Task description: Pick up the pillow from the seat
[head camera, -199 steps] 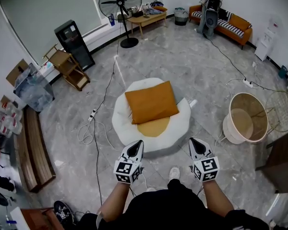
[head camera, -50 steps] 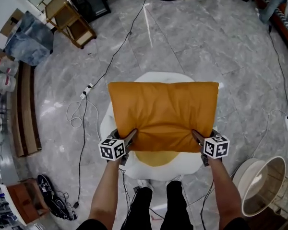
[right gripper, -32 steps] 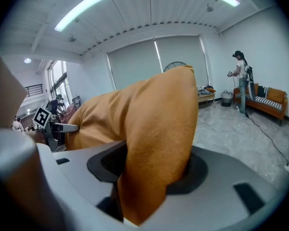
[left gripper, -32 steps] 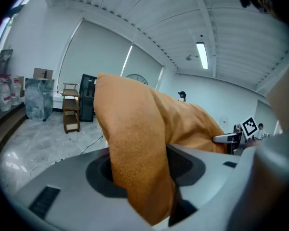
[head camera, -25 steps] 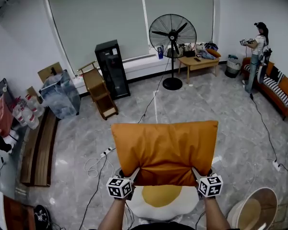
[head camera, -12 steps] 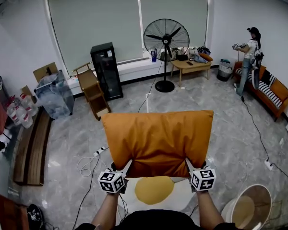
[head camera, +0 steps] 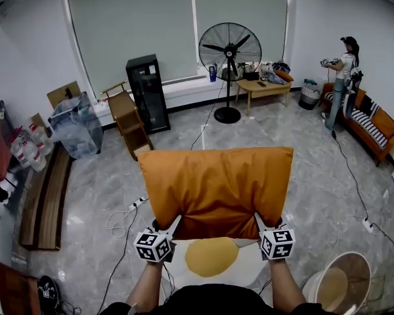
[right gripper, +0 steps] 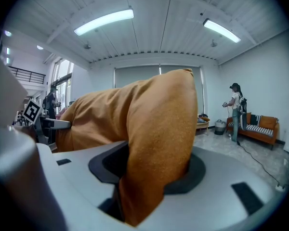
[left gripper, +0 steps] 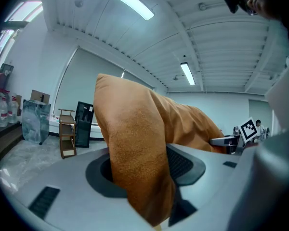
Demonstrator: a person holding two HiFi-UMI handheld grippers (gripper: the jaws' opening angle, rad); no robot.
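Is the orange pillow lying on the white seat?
No, the pillow is lifted upright in the air, with the seat below it.

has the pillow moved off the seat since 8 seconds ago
Yes. The pillow lay flat on the white seat; now it is raised upward off it, upright, with its lower edge above the seat's yellow centre.

A grey marble floor (head camera: 315, 176) runs to closed grey roller blinds (head camera: 138, 25), with a black standing fan (head camera: 231, 48), a black cabinet (head camera: 144, 90), a wooden side table (head camera: 266, 85), an orange sofa (head camera: 375, 125) at right, and tube lights (right gripper: 103, 21) overhead.
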